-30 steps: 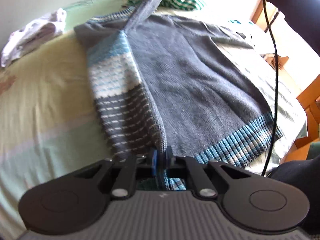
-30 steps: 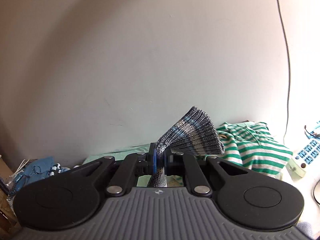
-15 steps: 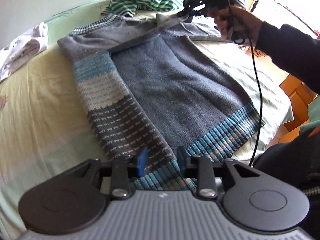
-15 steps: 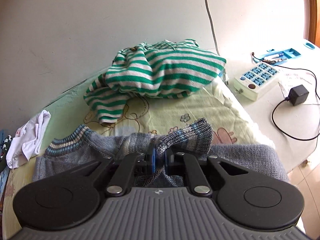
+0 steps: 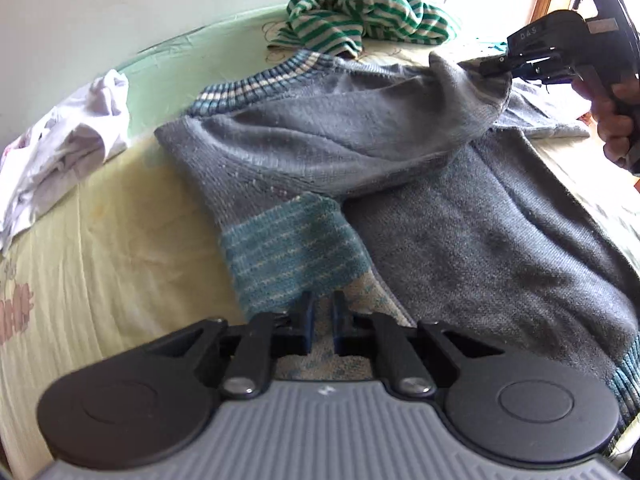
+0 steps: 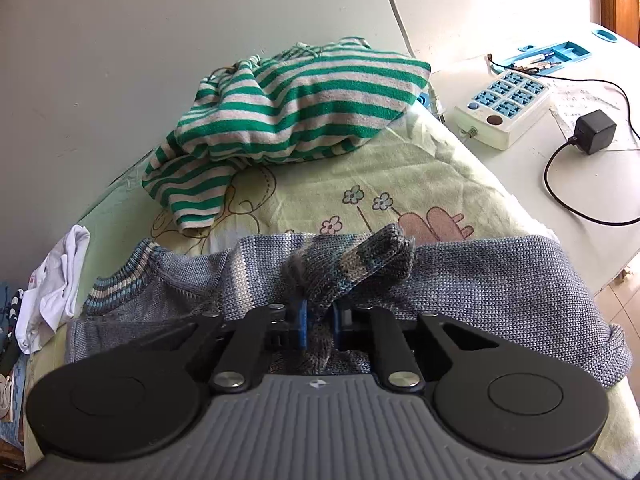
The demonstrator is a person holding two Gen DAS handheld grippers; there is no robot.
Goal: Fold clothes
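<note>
We see the grey sweater [image 5: 460, 216] lying flat on the bed [image 5: 112, 216], its collar towards the striped green top [image 6: 288, 108]. Our right gripper [image 6: 319, 322] is pinched on the sleeve cuff [image 6: 360, 264]; our left gripper [image 5: 322, 320], jaws just narrowed, nips the patterned sleeve [image 5: 292, 256]. Bare sheet stays free along the sweater's left edge.

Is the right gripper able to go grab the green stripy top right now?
Probably not yet. The right gripper is shut on the grey sweater's cuff, so it is busy. The green striped top lies further back on the bed with nothing between, so after letting go it likely could.
</note>
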